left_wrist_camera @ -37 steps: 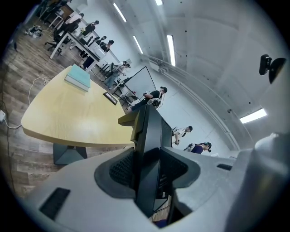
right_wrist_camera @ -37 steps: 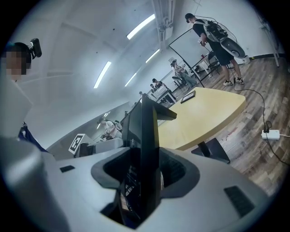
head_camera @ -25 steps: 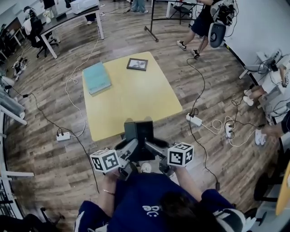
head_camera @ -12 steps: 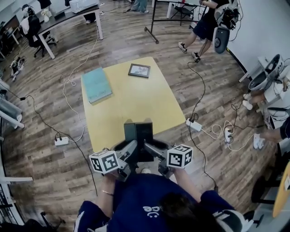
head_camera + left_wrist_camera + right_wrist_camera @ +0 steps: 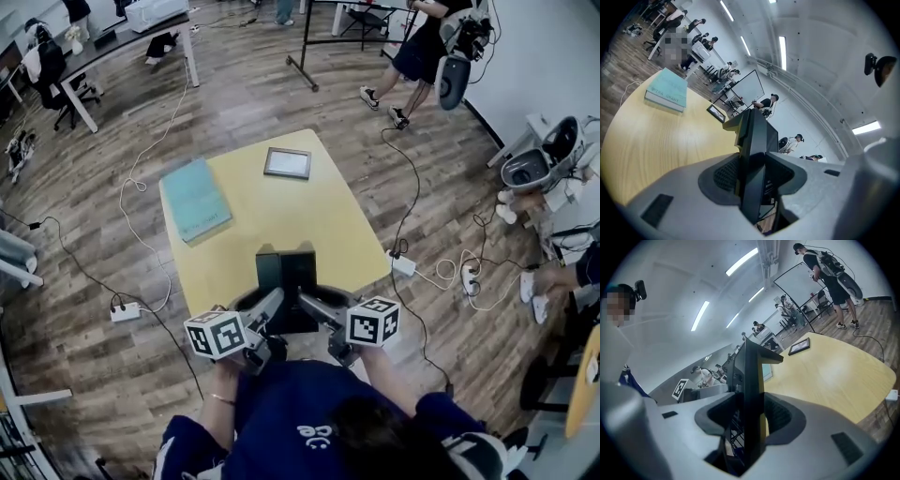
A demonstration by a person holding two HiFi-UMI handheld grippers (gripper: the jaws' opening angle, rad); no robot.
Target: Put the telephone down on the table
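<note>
A black, boxy telephone [image 5: 287, 281] hangs in the air just above the near edge of the yellow table [image 5: 281, 220]. Both grippers hold it from opposite sides. My left gripper [image 5: 270, 314] is shut on the phone's left edge, and in the left gripper view the dark slab of the telephone [image 5: 754, 159] stands clamped between the grey jaws. My right gripper [image 5: 311, 312] is shut on the right edge; the right gripper view shows the same telephone [image 5: 750, 394] pinched upright between its pads. The phone's underside is hidden.
A teal book [image 5: 195, 199] lies at the table's left side and a framed picture [image 5: 287, 162] near its far edge. Cables and power strips [image 5: 125, 310] trail over the wooden floor. A person [image 5: 422, 42] stands at the far right, desks at the far left.
The view has moved forward a little, so the table lies closer beneath the telephone. Both grippers keep the same hold on it.
</note>
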